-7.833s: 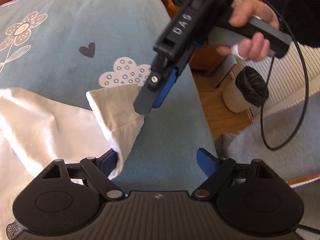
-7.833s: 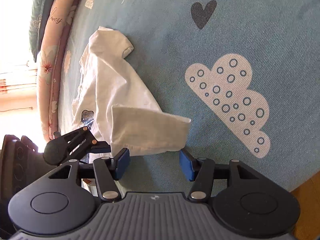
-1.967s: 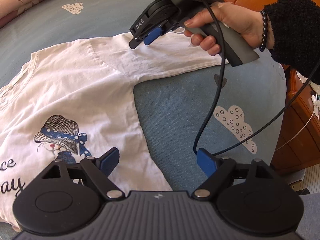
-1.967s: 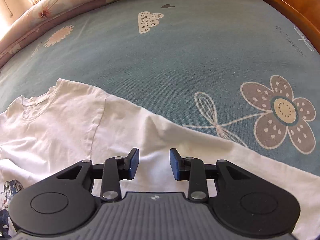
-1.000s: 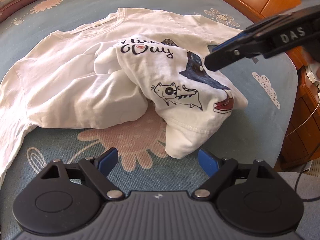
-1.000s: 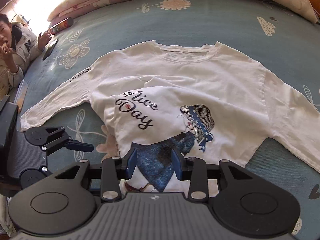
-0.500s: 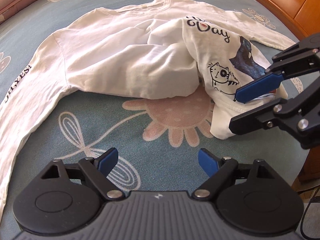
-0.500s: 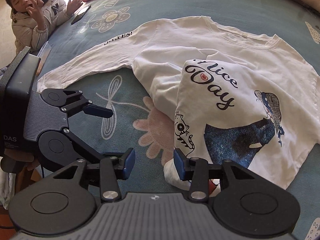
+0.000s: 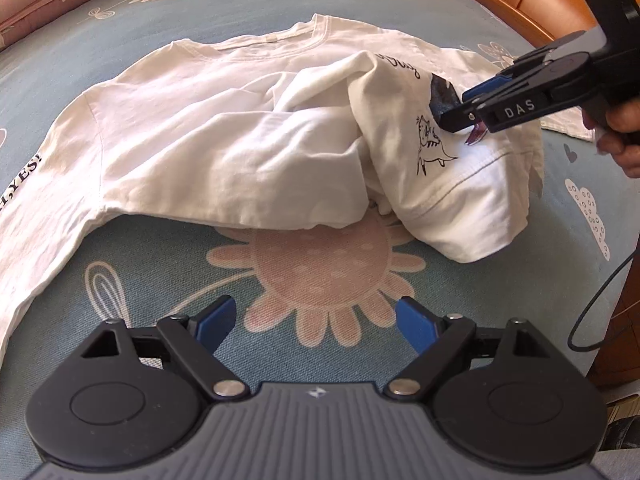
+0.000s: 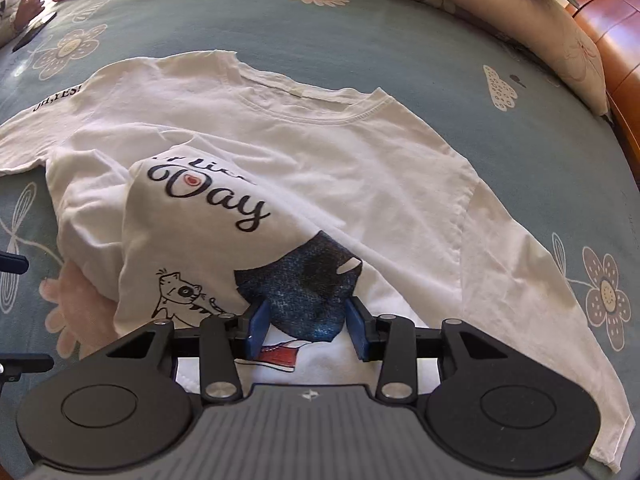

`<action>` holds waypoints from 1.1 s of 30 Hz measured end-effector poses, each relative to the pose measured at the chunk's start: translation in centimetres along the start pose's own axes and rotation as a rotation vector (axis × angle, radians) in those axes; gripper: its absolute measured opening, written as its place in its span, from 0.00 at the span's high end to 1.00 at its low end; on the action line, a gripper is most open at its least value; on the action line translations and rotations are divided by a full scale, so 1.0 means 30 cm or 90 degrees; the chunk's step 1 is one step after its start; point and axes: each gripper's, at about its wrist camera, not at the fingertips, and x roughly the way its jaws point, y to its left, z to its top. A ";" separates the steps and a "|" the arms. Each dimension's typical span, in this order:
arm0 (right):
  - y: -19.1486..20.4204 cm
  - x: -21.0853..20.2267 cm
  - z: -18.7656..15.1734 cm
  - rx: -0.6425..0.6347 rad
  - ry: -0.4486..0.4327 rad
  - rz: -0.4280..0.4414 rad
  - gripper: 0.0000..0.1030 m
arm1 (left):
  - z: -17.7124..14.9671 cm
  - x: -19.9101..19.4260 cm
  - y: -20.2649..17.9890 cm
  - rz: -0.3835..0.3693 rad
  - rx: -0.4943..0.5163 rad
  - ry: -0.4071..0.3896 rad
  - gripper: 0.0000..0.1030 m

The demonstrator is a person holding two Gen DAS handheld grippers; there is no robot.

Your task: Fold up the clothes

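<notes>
Two grippers, left gripper point(image 9: 314, 322) jaws wide over bedspread point(image 9: 500, 288), right gripper point(image 10: 306, 326) half-open astride shirt point(image 10: 320, 160)

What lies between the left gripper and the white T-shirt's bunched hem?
In the left wrist view, only bare blue bedsheet with a pink flower print separates the left gripper from the T-shirt.
</notes>
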 end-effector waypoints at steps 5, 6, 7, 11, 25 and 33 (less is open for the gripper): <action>-0.034 0.009 0.002 0.018 0.000 0.008 0.54 | 0.041 0.042 -0.005 -0.027 -0.009 -0.025 0.15; -0.032 0.013 -0.001 0.020 0.001 0.009 0.54 | 0.051 0.059 -0.001 -0.034 -0.009 -0.023 0.15; -0.028 0.017 -0.004 0.023 0.000 0.010 0.54 | 0.058 0.079 0.004 -0.038 -0.011 -0.017 0.15; -0.020 0.027 -0.010 0.029 -0.005 0.014 0.54 | 0.073 0.131 0.010 -0.050 -0.005 -0.031 0.16; -0.089 -0.147 -0.062 0.066 -0.076 0.142 0.54 | 0.251 0.002 0.139 -0.154 -0.093 -0.201 0.17; 0.140 -0.121 -0.118 -0.065 -0.035 0.299 0.48 | 0.350 0.013 0.252 -0.170 -0.187 -0.206 0.17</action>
